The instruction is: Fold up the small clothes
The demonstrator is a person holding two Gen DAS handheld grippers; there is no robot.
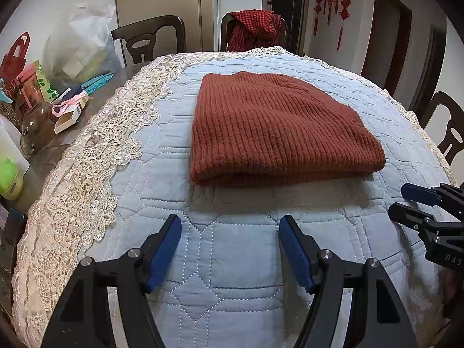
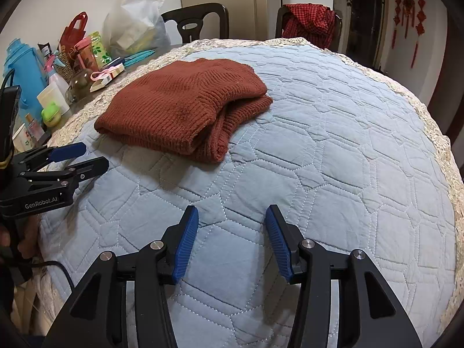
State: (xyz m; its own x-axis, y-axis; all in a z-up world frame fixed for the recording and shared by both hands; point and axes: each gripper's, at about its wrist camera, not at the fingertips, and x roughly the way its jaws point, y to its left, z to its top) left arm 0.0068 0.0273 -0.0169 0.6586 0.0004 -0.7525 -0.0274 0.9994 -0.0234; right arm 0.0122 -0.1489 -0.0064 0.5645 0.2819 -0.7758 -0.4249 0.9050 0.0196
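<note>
My left gripper (image 1: 230, 249) and my right gripper (image 2: 232, 239) both hang over the quilted cover (image 1: 237, 290) with their jaws spread apart and nothing between them. The sweater (image 1: 278, 127) lies at about twelve o'clock from my left jaws and at about eleven o'clock from my right jaws, apart from both. It is doubled into a thick rectangle with its layers stacked, so I judge the fold is done and I have let go. Next I would either press it flat or fetch another piece; the checked cloth (image 2: 310, 20) over the far chair (image 2: 279, 20) looks a likely one, though that would be a long reach. My count: one sweater, two grippers, one checked cloth, three chairs in view, and a clutter of bottles and bags (image 2: 58, 75) at ten o'clock on the tabletop (image 1: 58, 156).
</note>
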